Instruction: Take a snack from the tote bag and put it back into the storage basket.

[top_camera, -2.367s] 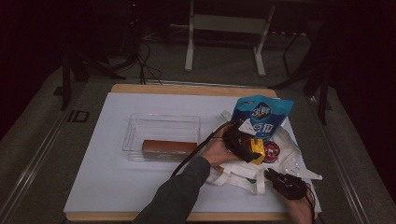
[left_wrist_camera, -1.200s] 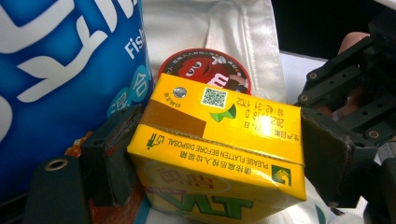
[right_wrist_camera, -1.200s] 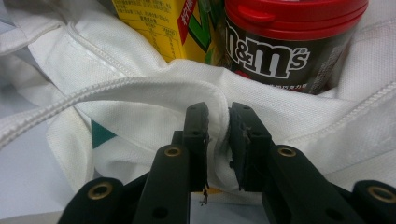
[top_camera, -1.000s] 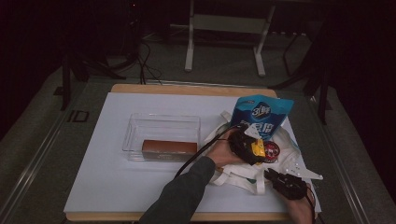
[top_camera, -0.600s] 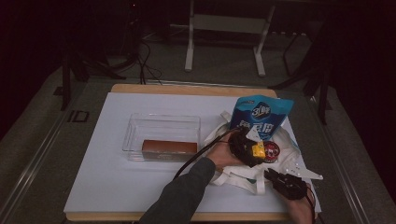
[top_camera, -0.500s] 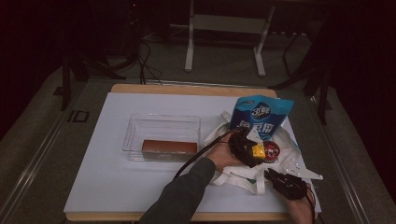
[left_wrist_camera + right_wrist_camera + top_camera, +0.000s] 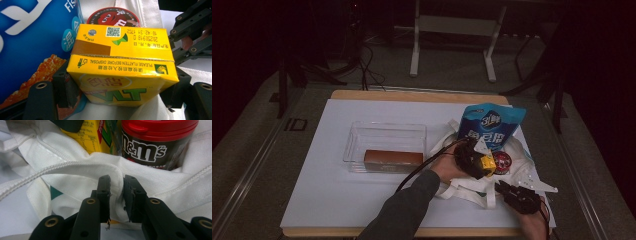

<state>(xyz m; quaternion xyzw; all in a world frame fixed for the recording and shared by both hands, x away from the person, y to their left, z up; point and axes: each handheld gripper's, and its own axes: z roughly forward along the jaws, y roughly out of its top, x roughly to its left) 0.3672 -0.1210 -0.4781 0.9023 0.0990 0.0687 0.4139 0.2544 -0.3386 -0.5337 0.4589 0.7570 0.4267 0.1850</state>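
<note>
A yellow drink carton [image 7: 122, 65] sits between the jaws of my left gripper [image 7: 120, 92], whose pads press its two sides; the jaws have just been closing on it. In the high view that carton [image 7: 487, 163] is in the mouth of a white cloth bag [image 7: 472, 187], beside a red-lidded M&M's tub [image 7: 502, 161] and a blue snack pouch [image 7: 492, 129]. My right gripper [image 7: 116, 187] is shut on the bag's hemmed rim [image 7: 75, 167], just in front of the tub [image 7: 150, 147], at the table's front right [image 7: 507, 189].
A clear plastic container [image 7: 384, 135] holding a brown box [image 7: 393, 160] stands on the white table top [image 7: 337, 200] left of the bag. The table's front edge runs just below my right hand. Dark floor, cables and a stand lie beyond the far edge.
Since the earliest frame my left hand has carried the yellow carton a little right and down, up against the red-lidded tub. The right gripper keeps its hold on the bag.
</note>
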